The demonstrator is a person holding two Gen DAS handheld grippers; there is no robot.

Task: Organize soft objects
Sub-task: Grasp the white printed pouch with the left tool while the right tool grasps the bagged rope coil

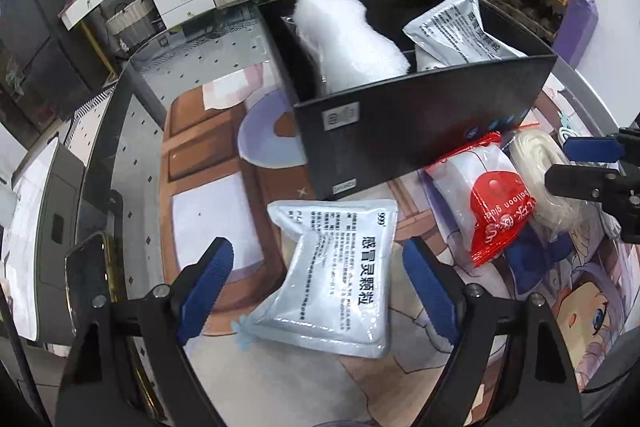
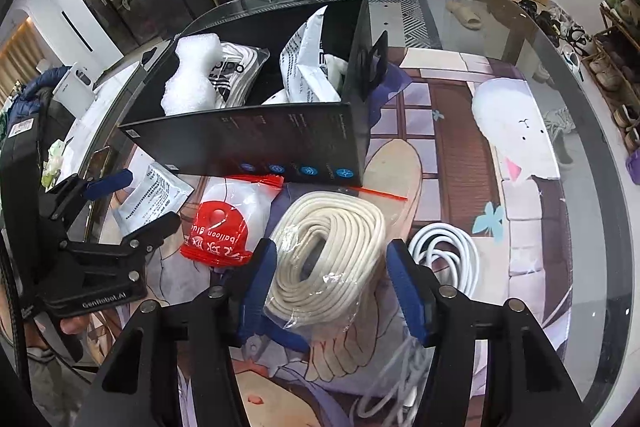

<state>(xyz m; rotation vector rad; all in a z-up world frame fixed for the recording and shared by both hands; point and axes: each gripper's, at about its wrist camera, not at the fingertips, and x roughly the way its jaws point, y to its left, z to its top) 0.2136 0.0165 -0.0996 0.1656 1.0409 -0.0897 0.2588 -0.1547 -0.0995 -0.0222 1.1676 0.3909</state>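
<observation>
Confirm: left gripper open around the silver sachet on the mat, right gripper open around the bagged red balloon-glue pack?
Not quite. The right gripper brackets the bagged cream cord coil, not the balloon-glue pack beside it, per the right wrist view. The left gripper is open around the silver sachet.

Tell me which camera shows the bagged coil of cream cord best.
The right wrist view: the bagged cream cord coil fills the middle of the frame between the right gripper fingers, every loop visible. The left wrist view catches only part of it at the right edge, partly behind the red balloon glue bag.
</observation>
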